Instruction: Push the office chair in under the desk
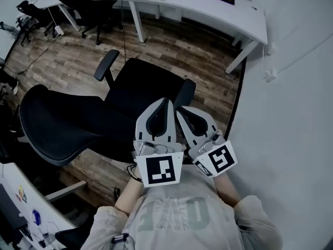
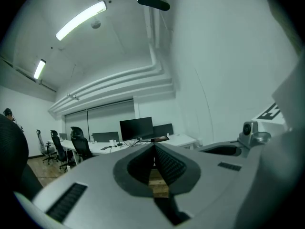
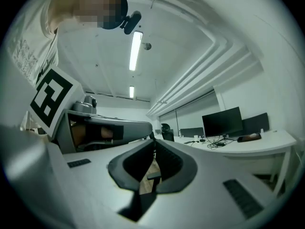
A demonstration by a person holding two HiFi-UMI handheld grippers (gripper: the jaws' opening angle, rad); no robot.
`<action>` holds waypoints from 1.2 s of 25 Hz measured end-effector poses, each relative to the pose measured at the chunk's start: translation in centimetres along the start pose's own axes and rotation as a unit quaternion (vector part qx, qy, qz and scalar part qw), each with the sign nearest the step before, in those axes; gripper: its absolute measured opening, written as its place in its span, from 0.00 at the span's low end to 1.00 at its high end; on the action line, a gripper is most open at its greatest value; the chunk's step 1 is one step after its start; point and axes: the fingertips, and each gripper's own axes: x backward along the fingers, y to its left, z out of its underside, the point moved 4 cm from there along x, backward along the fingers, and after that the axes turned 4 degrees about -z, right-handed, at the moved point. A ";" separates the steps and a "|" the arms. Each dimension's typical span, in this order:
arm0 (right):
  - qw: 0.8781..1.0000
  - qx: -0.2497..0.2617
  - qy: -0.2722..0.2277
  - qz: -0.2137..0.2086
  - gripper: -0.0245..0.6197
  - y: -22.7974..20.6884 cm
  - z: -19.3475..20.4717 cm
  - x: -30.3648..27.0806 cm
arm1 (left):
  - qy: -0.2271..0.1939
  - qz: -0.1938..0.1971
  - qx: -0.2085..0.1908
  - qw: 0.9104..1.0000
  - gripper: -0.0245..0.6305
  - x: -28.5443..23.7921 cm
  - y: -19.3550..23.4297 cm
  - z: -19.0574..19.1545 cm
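Right claw (image 3: 153, 141) closed, desk (image 3: 276, 140), possibly chair armrest (image 3: 153, 176)

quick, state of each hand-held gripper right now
left hand-held gripper: closed, holding nothing
right hand-held gripper: closed, holding nothing

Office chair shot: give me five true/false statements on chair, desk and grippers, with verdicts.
1. The office chair is already under the desk. False: it stands out on the wood floor, clear of the desk.
2. The left gripper and right gripper are both shut and empty. True.
3. The grippers are spread to either side of the chair. False: they sit side by side, close together.
4. A dark monitor stands on the white desk. True.
5. The chair is white. False: it is black.
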 end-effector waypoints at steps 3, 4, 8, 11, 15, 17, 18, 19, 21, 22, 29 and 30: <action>1.000 -0.002 -0.004 -0.031 0.08 -0.5 -0.6 -0.3 | -0.003 -0.028 -0.004 1.000 0.06 -0.1 0.3 -0.8; 0.999 -0.005 -0.007 -0.043 0.08 -0.6 -0.9 -0.5 | -0.006 -0.031 -0.008 0.999 0.06 0.0 0.5 -1.4; 0.992 -0.031 -0.021 -0.119 0.08 0.8 -2.9 -2.2 | -0.009 -0.033 -0.008 0.999 0.07 1.9 1.8 -3.9; 0.981 -0.044 -0.032 -0.187 0.08 3.1 -4.1 -4.2 | 0.002 -0.058 -0.006 0.998 0.07 4.7 3.4 -5.1; 0.955 -0.075 -0.042 -0.283 0.23 6.9 -5.1 -6.8 | 0.004 -0.123 -0.006 0.992 0.26 9.0 5.6 -6.1; 0.939 -0.076 -0.039 -0.334 0.36 9.1 -5.2 -8.4 | 0.014 -0.193 -0.011 0.981 0.30 11.8 7.7 -5.9; 0.933 -0.074 -0.035 -0.352 0.38 10.1 -5.2 -9.1 | 0.022 -0.230 -0.010 0.973 0.31 13.4 9.0 -5.5; 0.929 -0.071 -0.030 -0.362 0.39 11.1 -5.0 -9.6 | 0.032 -0.264 -0.006 0.964 0.32 15.1 10.3 -5.0; 0.925 -0.069 -0.019 -0.373 0.39 12.7 -4.7 -10.4 | 0.056 -0.321 0.009 0.945 0.35 18.5 13.0 -3.6; 0.923 -0.068 -0.014 -0.378 0.39 13.5 -4.5 -10.7 | 0.069 -0.345 0.016 0.936 0.37 20.1 14.2 -2.6; 0.921 -0.036 0.029 -0.386 0.40 17.1 -1.9 -12.5 | 0.127 -0.400 0.058 0.906 0.39 23.6 21.6 5.8; 0.922 -0.034 0.037 -0.385 0.40 17.4 -1.5 -12.7 | 0.137 -0.395 0.065 0.906 0.39 23.3 22.2 6.9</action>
